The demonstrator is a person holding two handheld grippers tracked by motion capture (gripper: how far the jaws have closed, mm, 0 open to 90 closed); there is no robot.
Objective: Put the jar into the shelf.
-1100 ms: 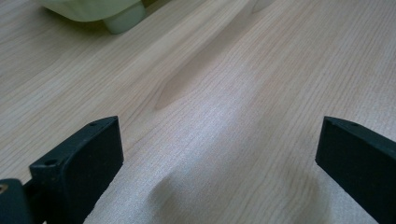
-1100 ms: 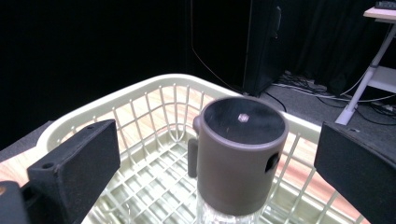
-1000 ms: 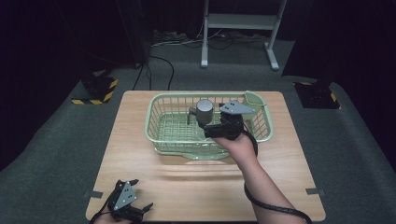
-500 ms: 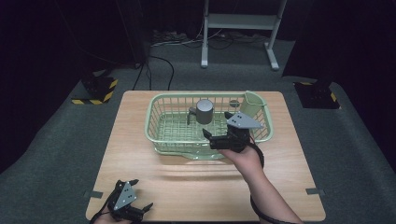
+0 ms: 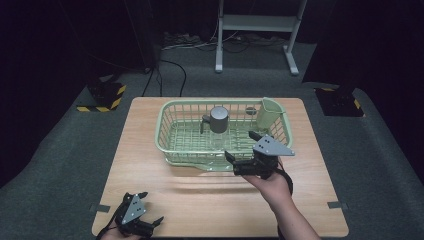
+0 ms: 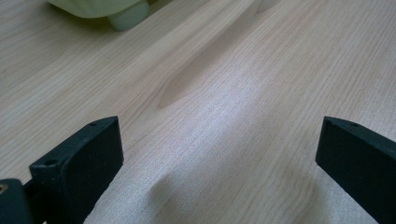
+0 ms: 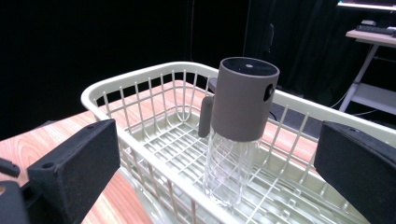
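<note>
Jaws of right gripper (image 5: 243, 149) stand wide apart w/ nothing between them; same seen in right gripper view, where both black jaws flank the frame and clear air lies between. Jaws of left gripper (image 5: 149, 211) also spread wide, empty; left gripper view shows bare wood grain between them.

Right gripper: held in the person's right hand (image 5: 272, 184), positioned just at the near rim of the basket (image 5: 167, 126), approx. 5 o'clock from basket centre in high view. Grey three-cornered plate on top, cable trailing back along the forearm. Jaws point toward the basket interior, not touching the rim as far as can be told.

Soap dispenser (image 5: 218, 129): upright inside the basket, slightly toward the far side, approx. 11 o'clock from right gripper. Dark grey cylindrical pump head w/ short spout, over a clear ribbed body. In right gripper view the dispenser (image 7: 238, 126) stands centred between the jaws, well apart from them, base on basket grid floor.

Basket: pale green wire-style plastic, on the tabletop (image 5: 145, 165) centre-far area. A pale green cup-shaped insert (image 5: 269, 112) sits at its far-right corner, approx. 2 o'clock from dispenser.

Left gripper: low over tabletop at near-left corner, approx. 7 o'clock from basket, well apart from it. A basket foot (image 6: 128, 18) shows at top of left gripper view.
</note>
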